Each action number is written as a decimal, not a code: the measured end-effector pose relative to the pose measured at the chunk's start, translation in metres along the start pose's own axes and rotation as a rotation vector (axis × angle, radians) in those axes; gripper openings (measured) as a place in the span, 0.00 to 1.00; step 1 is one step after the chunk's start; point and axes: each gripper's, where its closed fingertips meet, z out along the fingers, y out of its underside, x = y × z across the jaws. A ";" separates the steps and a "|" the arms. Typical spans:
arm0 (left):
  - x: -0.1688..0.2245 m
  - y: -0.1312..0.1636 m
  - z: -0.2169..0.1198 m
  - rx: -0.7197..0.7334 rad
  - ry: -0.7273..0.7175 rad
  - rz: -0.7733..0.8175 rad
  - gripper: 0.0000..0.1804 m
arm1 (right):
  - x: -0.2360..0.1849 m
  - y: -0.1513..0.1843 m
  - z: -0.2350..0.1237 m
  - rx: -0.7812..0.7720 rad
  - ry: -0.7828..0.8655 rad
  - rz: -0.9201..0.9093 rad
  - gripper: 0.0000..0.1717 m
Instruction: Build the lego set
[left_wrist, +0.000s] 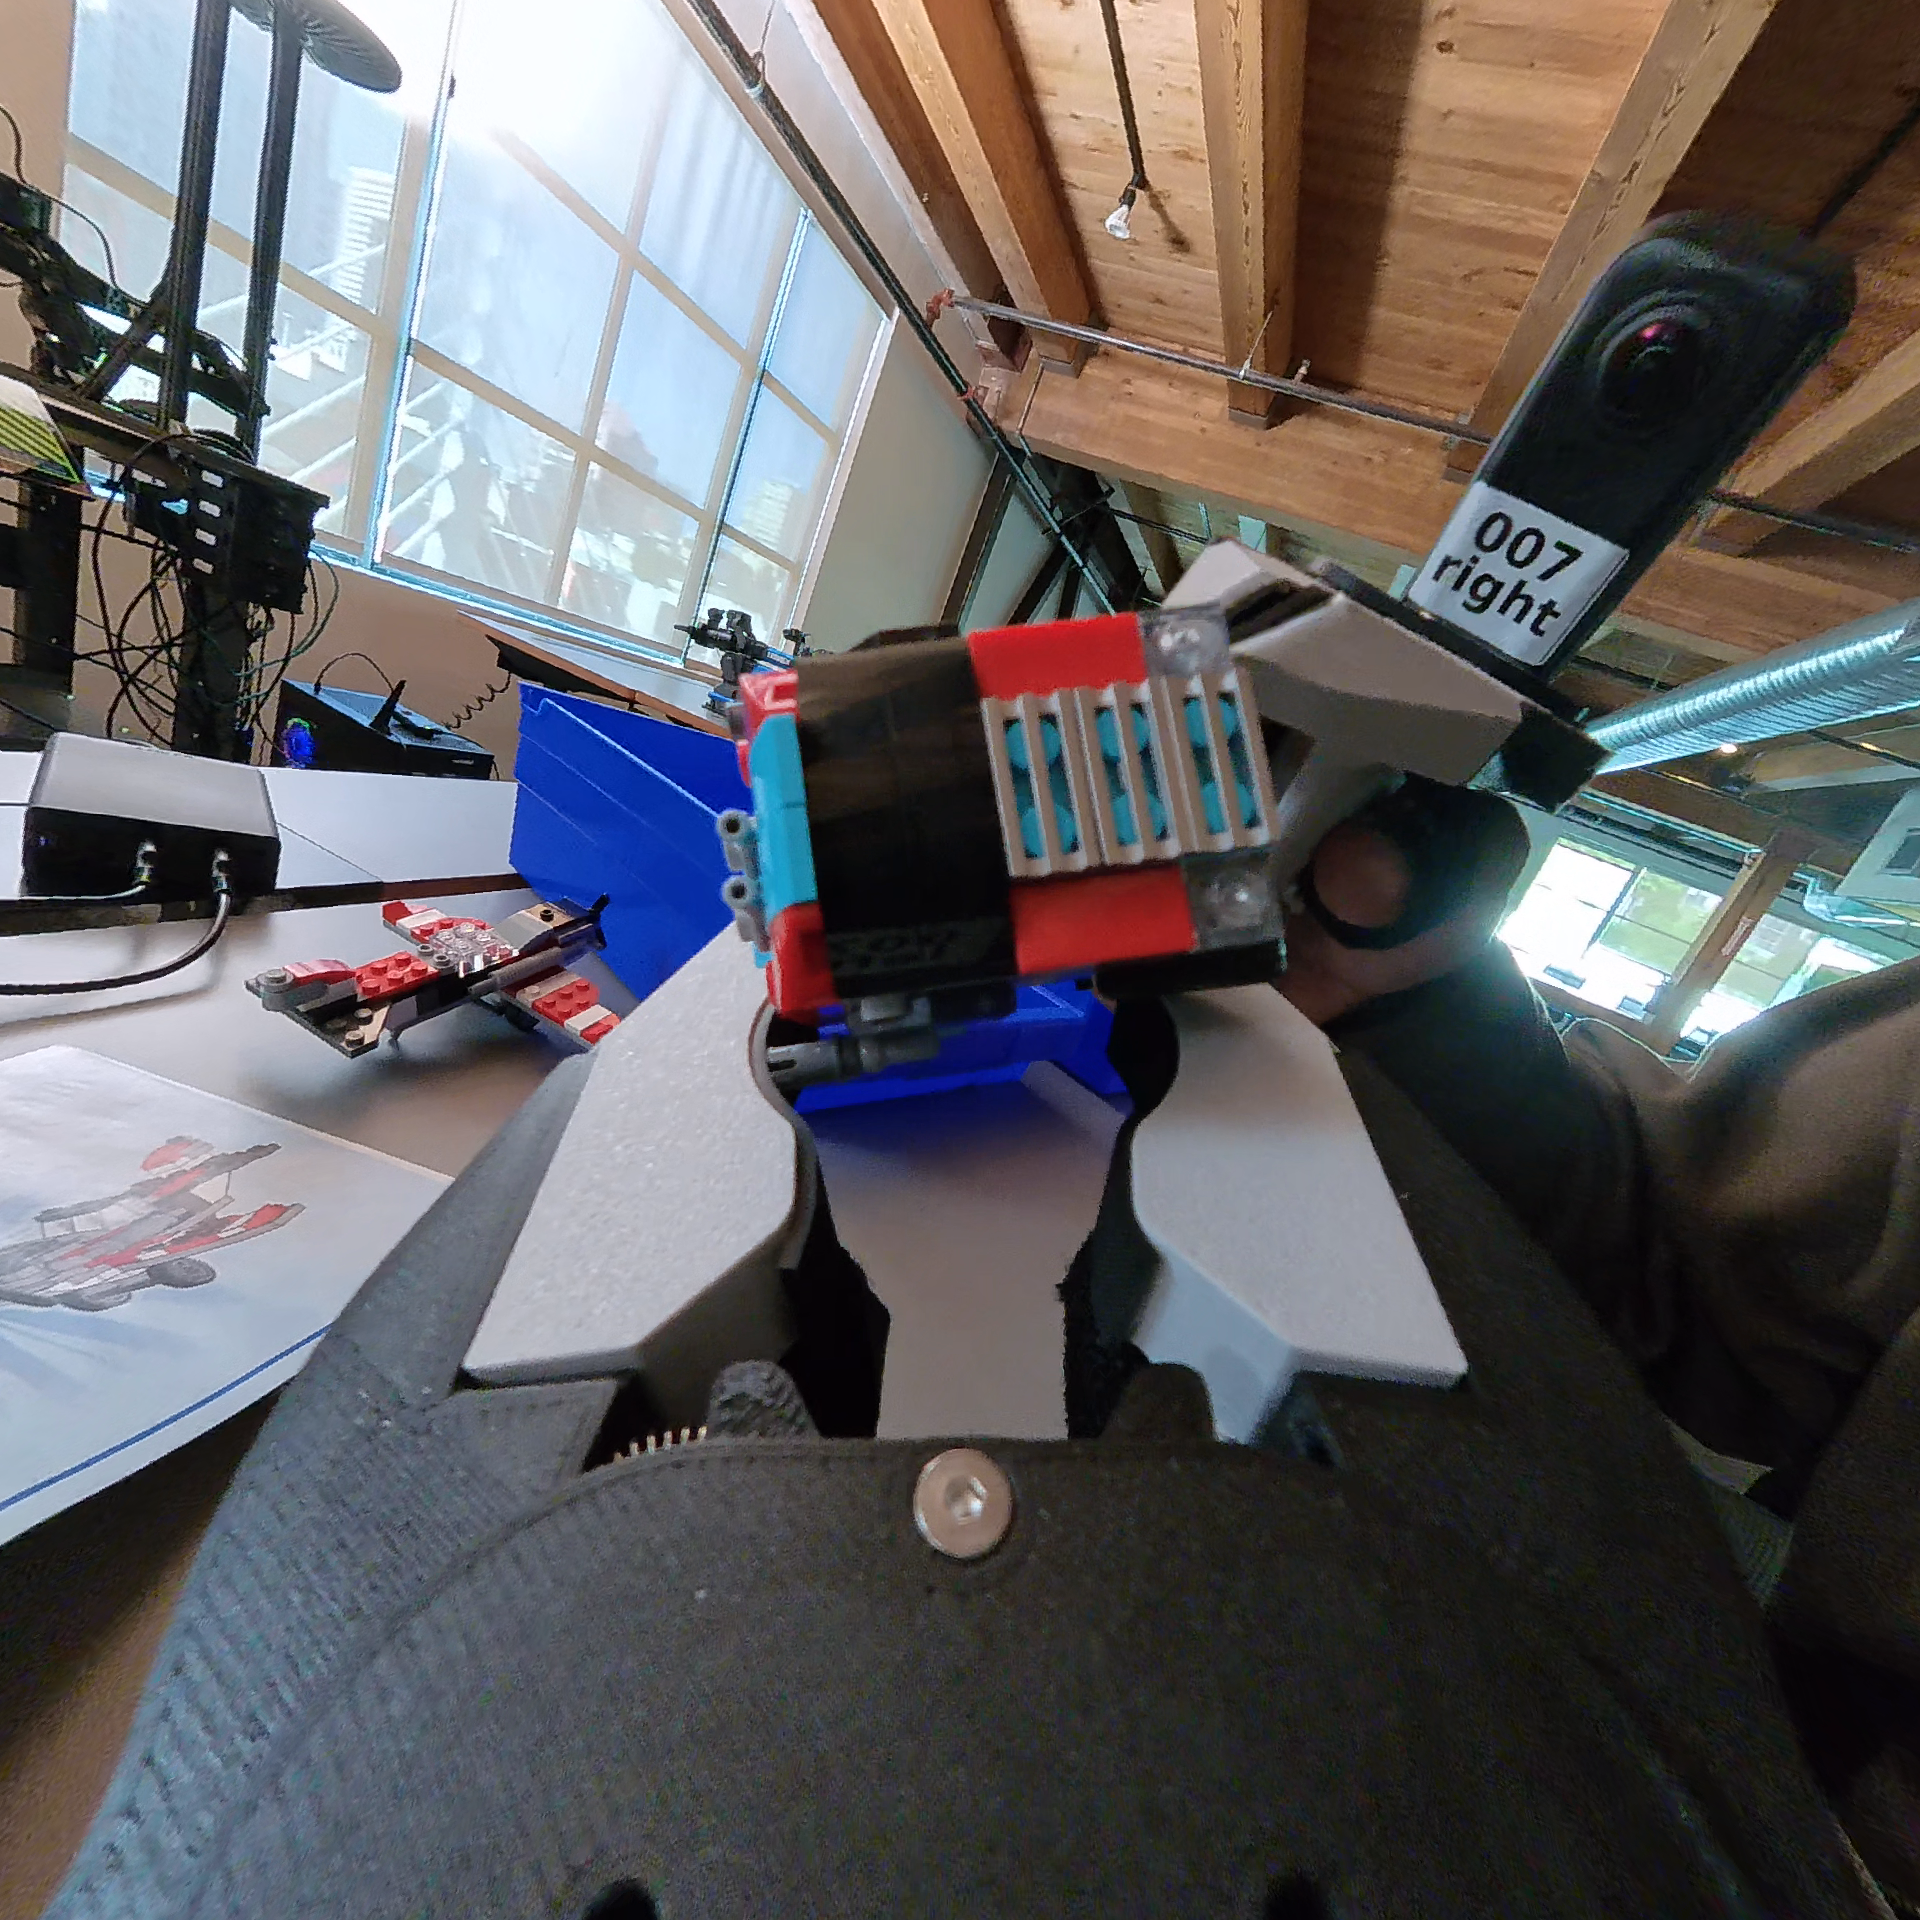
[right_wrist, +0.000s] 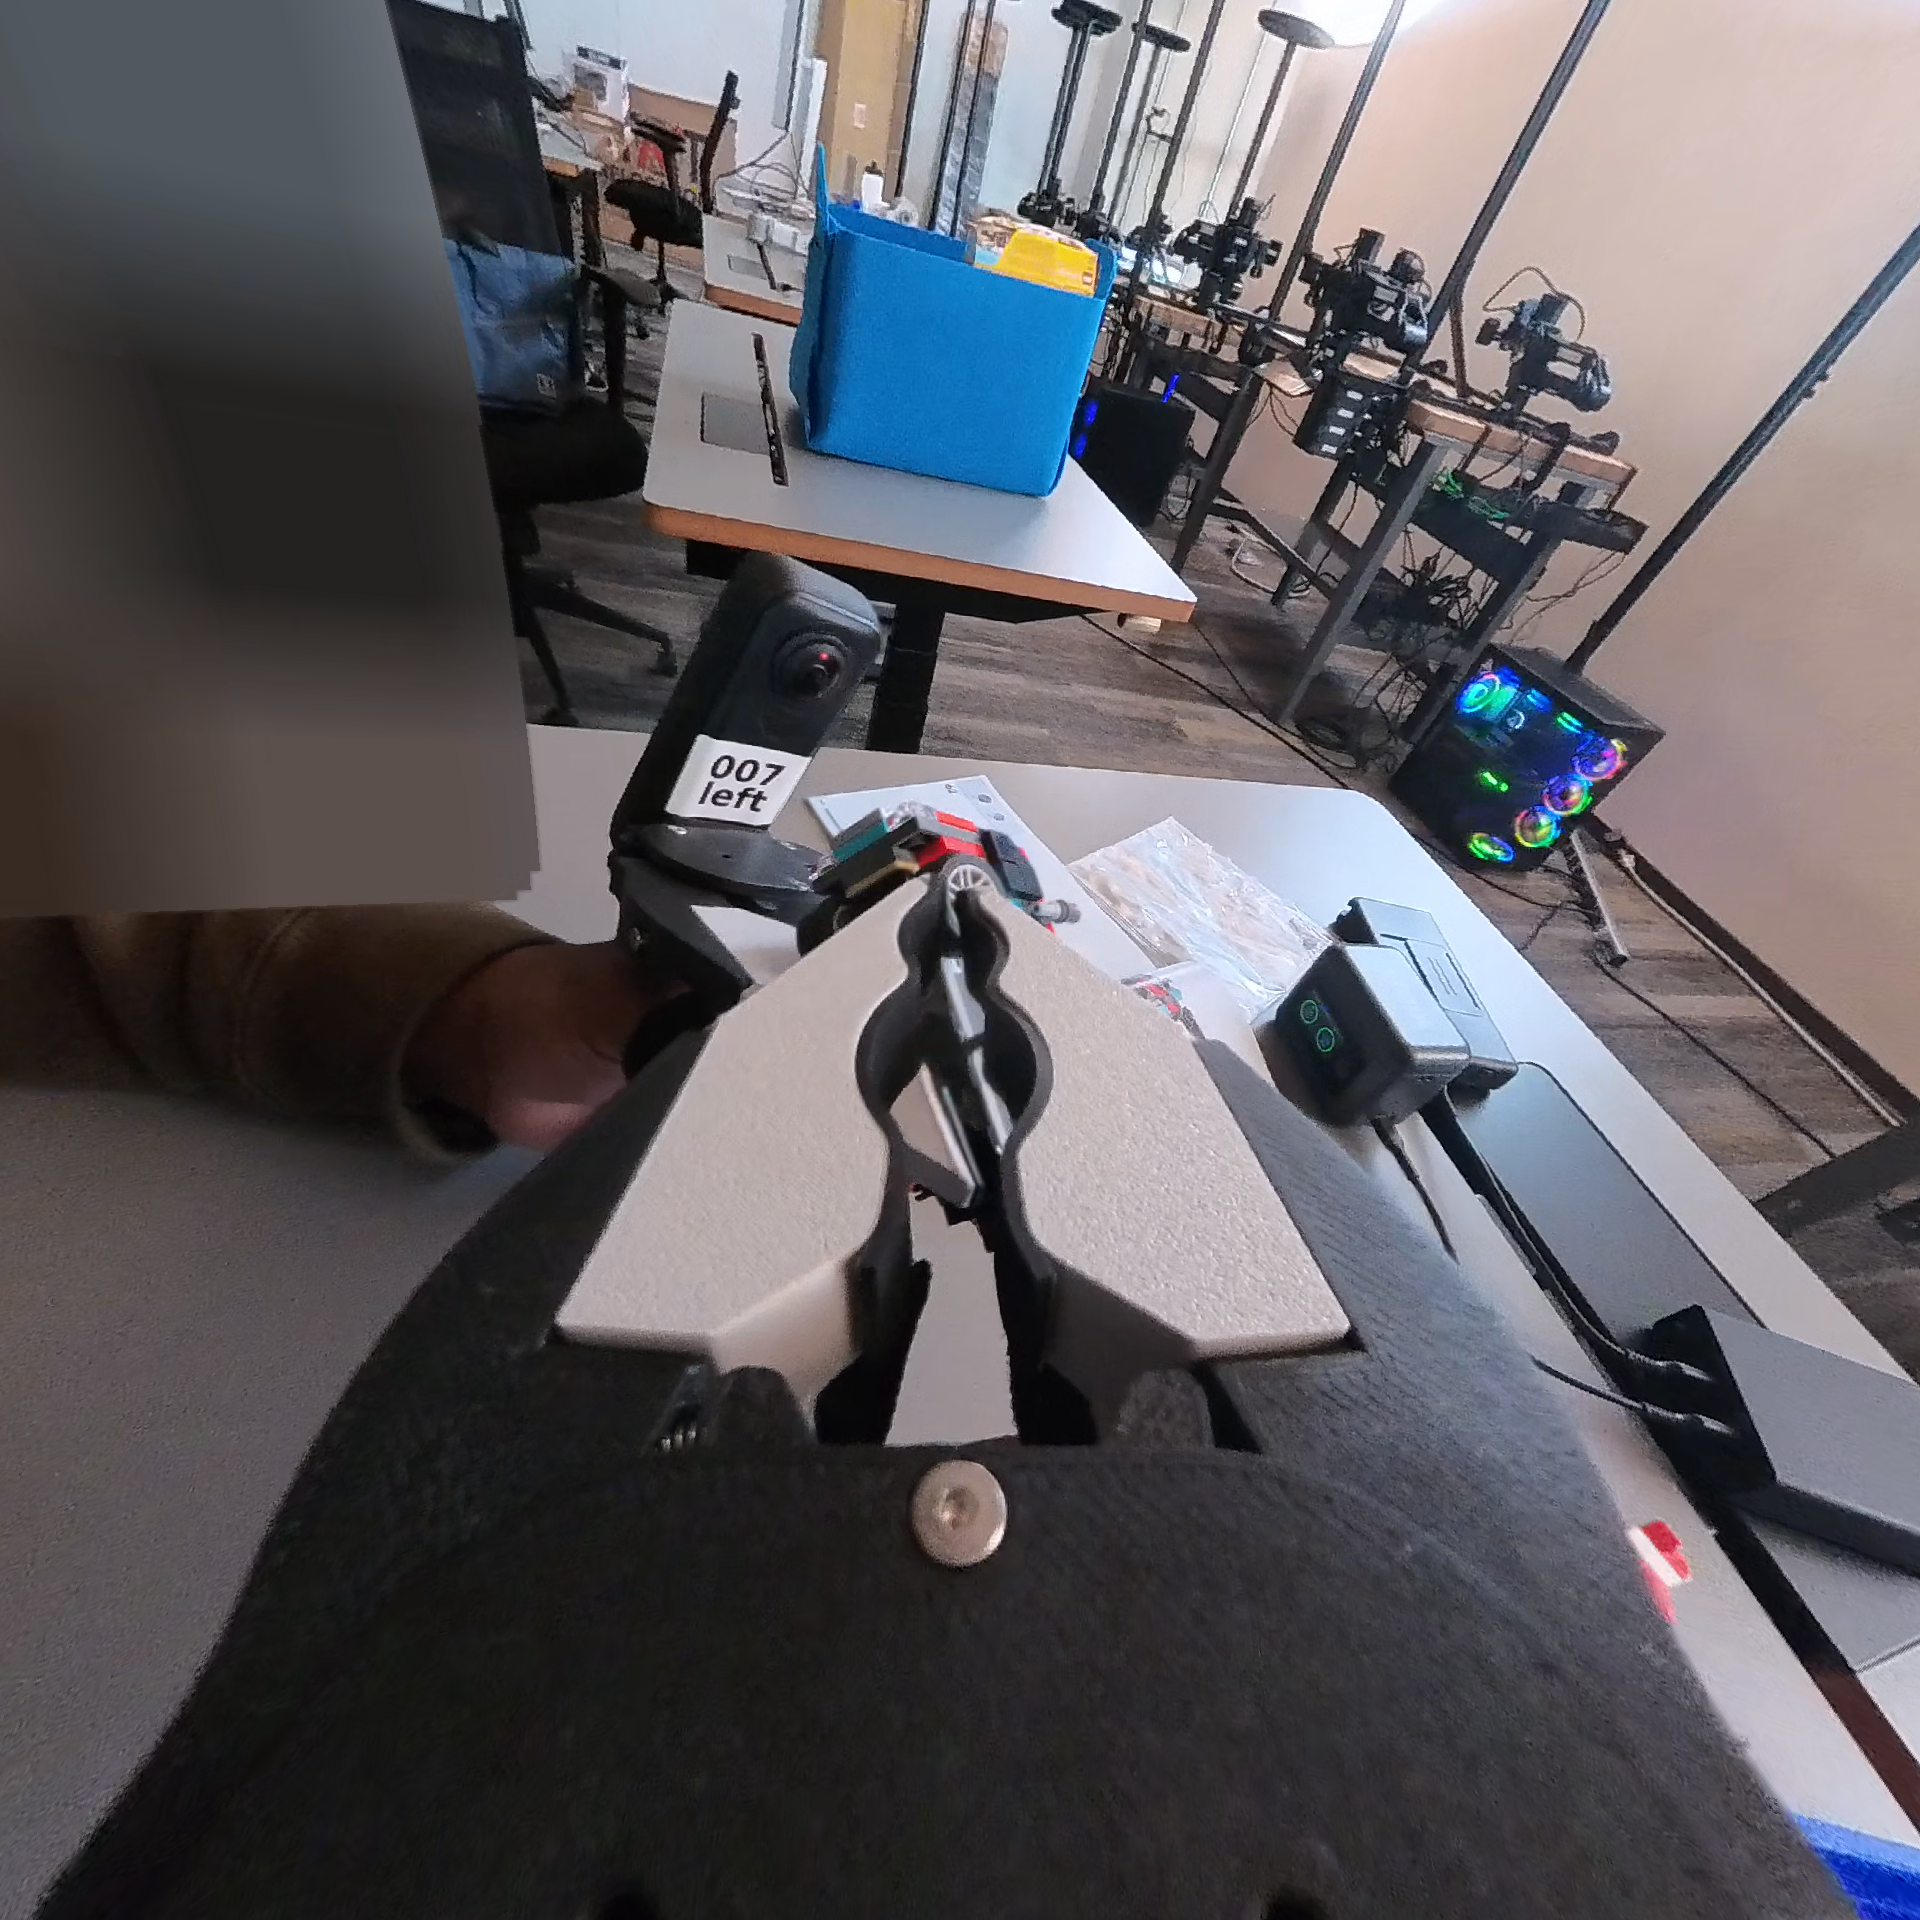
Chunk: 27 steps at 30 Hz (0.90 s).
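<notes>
A brick-built car (left_wrist: 997, 800), red, black and turquoise with a grey grille, is held up in the air. My left gripper (left_wrist: 961, 1013) has its fingers wide apart and shut on the car's lower sides; a bare grey axle (left_wrist: 831, 1055) shows between the tips. My right gripper (right_wrist: 961, 904) is shut, with a thin grey piece (right_wrist: 971, 1029) showing between its pads. Its tips sit at the car's end, by a spoked wheel (right_wrist: 971, 878). In the left wrist view the right gripper (left_wrist: 1216, 608) meets the car's upper right corner. The car (right_wrist: 914, 836) also shows in the right wrist view.
A red and grey brick plane (left_wrist: 436, 966) and a printed sheet (left_wrist: 125, 1247) lie on the grey table. A blue bin (left_wrist: 623, 821) stands behind the car. A black box with cables (left_wrist: 145, 810), a small black device (right_wrist: 1371, 1029) and a clear bag (right_wrist: 1195, 894) are nearby. Tip to tip, the grippers are about 7 cm apart.
</notes>
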 end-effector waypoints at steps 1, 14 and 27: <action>0.000 0.000 0.000 0.000 0.001 0.000 0.31 | 0.000 0.000 0.000 0.002 -0.002 0.006 0.01; 0.003 0.002 0.001 -0.004 0.016 0.003 0.31 | 0.001 0.005 -0.002 -0.020 -0.079 0.107 0.08; 0.006 0.005 0.003 -0.013 0.028 0.005 0.31 | -0.001 0.007 -0.005 -0.004 -0.168 0.217 0.10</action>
